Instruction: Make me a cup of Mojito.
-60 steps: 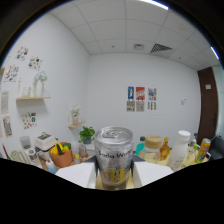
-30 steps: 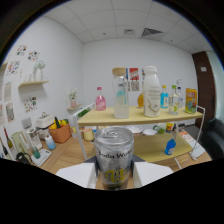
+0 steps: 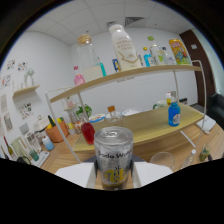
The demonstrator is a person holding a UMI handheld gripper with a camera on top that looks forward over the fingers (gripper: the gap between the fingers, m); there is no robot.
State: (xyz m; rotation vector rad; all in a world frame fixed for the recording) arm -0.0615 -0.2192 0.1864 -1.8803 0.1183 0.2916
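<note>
Soda can (image 3: pixel 114 157) is clamped upright between gripper (image 3: pixel 114 176) fingers; empty glass (image 3: pixel 162 160) is seen low at 3 o'clock, just beside

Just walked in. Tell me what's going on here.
A person is holding a handheld gripper that grips a silver soda water can, upright between its two fingers. The can is carried in front of a two-level wooden shelf stocked with bottles, including a blue one and a small red one. An empty clear glass stands just beyond the can, to its right. Nothing has been poured yet.
</note>
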